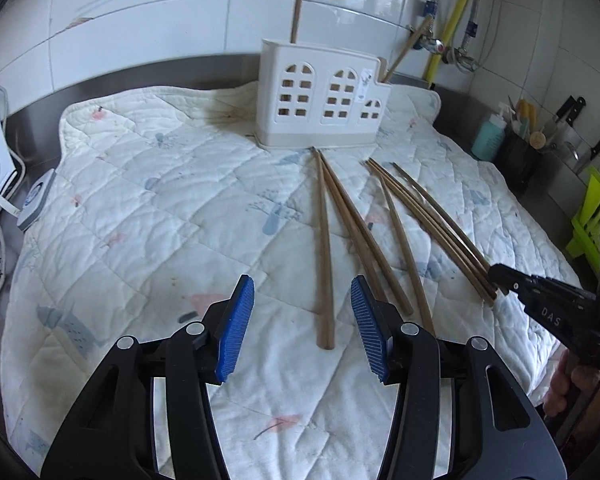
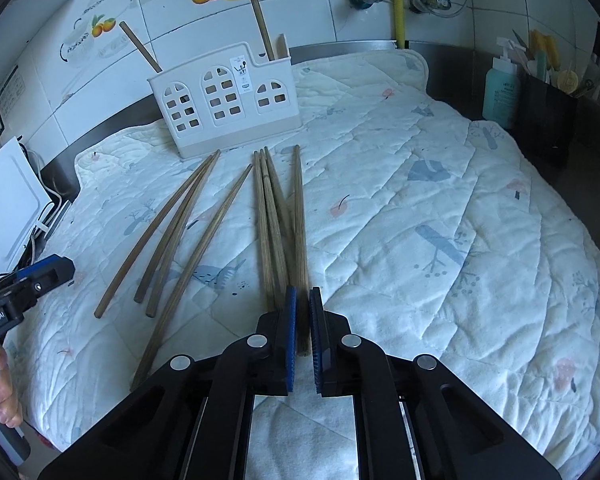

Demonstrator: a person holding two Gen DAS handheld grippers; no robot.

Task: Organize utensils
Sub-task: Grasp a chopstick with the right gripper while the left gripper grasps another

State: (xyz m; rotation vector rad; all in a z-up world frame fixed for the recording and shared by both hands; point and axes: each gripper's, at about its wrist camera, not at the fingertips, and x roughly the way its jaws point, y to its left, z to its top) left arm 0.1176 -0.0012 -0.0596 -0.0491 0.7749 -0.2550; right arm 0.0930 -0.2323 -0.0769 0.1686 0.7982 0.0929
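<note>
Several brown wooden chopsticks lie on a quilted cloth (image 1: 140, 200) in front of a white house-shaped holder (image 1: 324, 96) (image 2: 224, 104), where two chopsticks (image 2: 260, 16) stand upright. My left gripper (image 1: 302, 280) is open just above the cloth. One chopstick (image 1: 323, 240) lies between its blue pads, nearer the right pad and untouched. My right gripper (image 2: 303, 292) is shut on the near end of the rightmost chopstick (image 2: 299, 220) of a tight bundle. In the left wrist view the right gripper (image 1: 500, 278) sits at the bundle's near ends (image 1: 452, 240).
Three curved chopsticks (image 2: 172, 232) lie loose to the left of the bundle. A teal bottle (image 2: 500, 92), a black utensil bin (image 2: 548, 112) and knives (image 1: 568, 112) line the right edge. A white appliance (image 2: 4, 208) with cables is at left. Tiled wall behind.
</note>
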